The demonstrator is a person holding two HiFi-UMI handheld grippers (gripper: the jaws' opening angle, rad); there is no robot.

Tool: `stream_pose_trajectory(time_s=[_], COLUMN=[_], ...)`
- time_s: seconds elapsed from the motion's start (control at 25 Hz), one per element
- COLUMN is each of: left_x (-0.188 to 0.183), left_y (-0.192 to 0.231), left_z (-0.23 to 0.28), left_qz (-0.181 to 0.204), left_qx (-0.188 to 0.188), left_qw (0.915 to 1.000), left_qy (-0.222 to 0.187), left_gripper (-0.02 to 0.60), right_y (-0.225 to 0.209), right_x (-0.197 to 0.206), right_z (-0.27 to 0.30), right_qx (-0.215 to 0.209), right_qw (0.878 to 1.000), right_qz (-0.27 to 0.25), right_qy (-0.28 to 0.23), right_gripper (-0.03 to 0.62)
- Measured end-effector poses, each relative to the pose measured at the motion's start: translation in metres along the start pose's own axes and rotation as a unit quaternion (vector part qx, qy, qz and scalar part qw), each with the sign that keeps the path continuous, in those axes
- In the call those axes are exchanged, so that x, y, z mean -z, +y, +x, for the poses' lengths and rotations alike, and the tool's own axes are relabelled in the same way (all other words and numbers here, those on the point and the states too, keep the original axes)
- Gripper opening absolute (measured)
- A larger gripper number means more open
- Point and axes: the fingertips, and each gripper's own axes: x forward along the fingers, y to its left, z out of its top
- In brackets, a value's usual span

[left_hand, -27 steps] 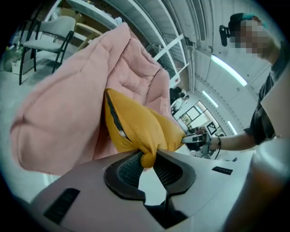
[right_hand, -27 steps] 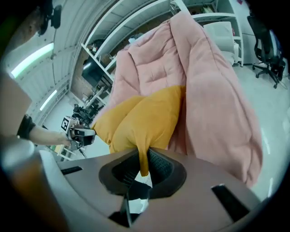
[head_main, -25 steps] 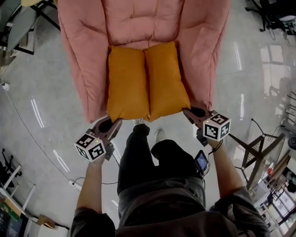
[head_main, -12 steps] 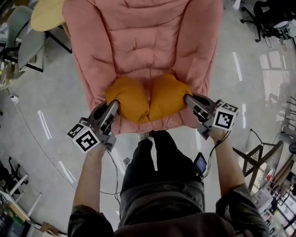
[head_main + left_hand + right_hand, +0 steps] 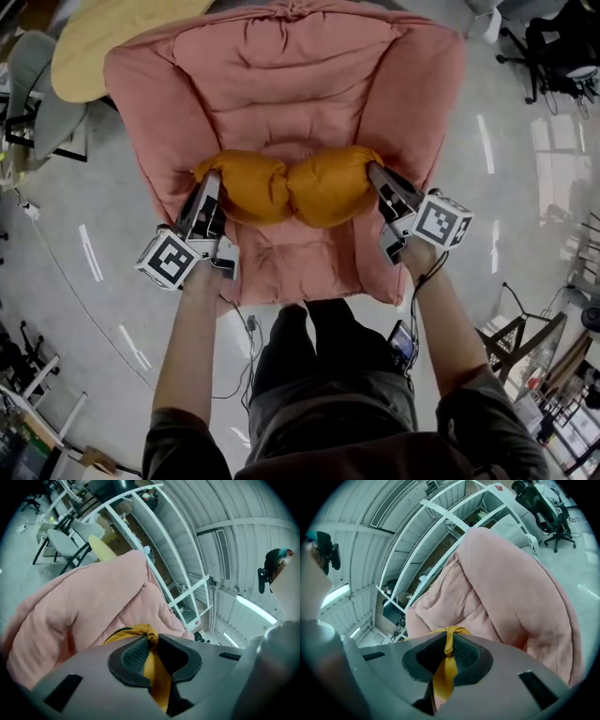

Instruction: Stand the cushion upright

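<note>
A: Cushion (image 5: 286, 186); how does it look?

B: Mustard-orange, soft, plump; two rounded lobes with a deep crease down the middle; fabric puckered and drawn tight toward each end. From the head view it reads as a short, fat band, foreshortened.

A: Where is it?

B: Stretched between the two claws; left end at the left claw (image 5: 210, 180), right end at the right claw (image 5: 373, 171). Beyond both claws is the pink quilted armchair (image 5: 281, 75); the cushion lies against its padding, low on the backrest. Whether its lower edge rests on the seat, I cannot tell.

A: Left claw?

B: Narrow, clamped on the cushion's corner; in the left gripper view a knot of orange cloth bunches at the tips and a flat strip of it runs back between the dark ribbed pads.

A: Right claw?

B: Same; pinched close on the other corner; the cloth gathers to a thin twist at the tips, then widens into a strip between the pads. The pink armchair fills the view ahead of it.

A: Anything else?

B: Both claws angle inward toward the cushion; grey glossy floor (image 5: 84, 244) below and to either side of them.
</note>
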Motion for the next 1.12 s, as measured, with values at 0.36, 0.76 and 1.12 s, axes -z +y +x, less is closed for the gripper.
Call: stream_pose_trajectory(time_s=[0.36, 0.76, 1.12], left_x=[-0.048, -0.035, -0.002], left_y=[0.008, -0.026, -0.088], left_z=[0.085, 0.058, -0.017], left_qz=[0.064, 0.124, 0.177], left_qx=[-0.048, -0.026, 0.04], left_qw=[0.9964, 0.9915, 0.9786], left_qy=[-0.027, 0.028, 0.097], left_gripper=[0.069, 0.167, 0.121], right_y=[-0.044, -0.012, 0.096], right_x=[-0.058, -0.074, -0.029], right_z=[0.069, 0.038, -0.028], right_qx=[0.116, 0.087, -0.001], right_qw=[0.992, 0.996, 0.99], right_qz=[0.034, -0.018, -0.14], right_qy=[-0.035, -0.031, -0.009], right_gripper=[0.041, 0.163, 0.044])
